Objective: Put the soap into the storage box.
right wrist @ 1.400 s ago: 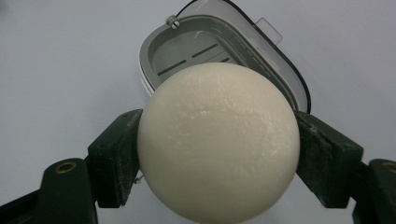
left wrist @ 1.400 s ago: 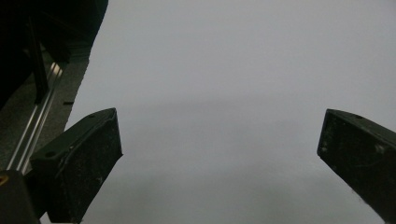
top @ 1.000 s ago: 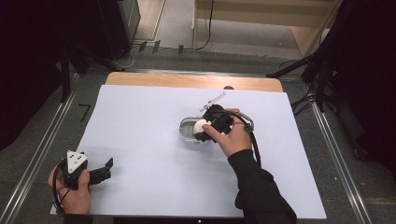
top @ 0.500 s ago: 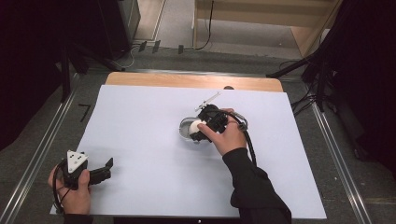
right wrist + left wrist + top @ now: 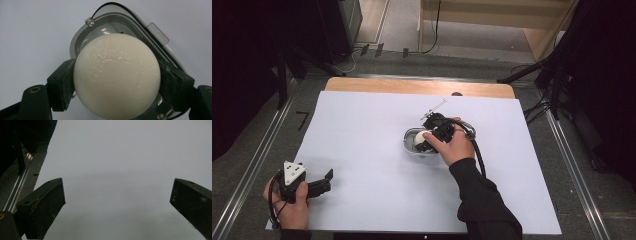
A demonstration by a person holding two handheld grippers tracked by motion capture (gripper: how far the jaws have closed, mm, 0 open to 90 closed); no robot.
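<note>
Smooth white paper [image 5: 362, 150] covers the table; right of centre, the right gripper [image 5: 117, 80] pinches a matte, cream ball [image 5: 117, 75] over a rounded, perhaps metal dish [image 5: 82, 42]. Near left, the left gripper [image 5: 117, 202] rests spread.

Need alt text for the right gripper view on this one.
A smooth white ball sits clamped between the two black jaws of the right hand-held gripper. Just behind it lies a shallow grey metal container with a clear lid on the pale table surface.

white ball [image 5: 117, 76] | round, glossy | above grey container [image 5: 82, 40]
</note>
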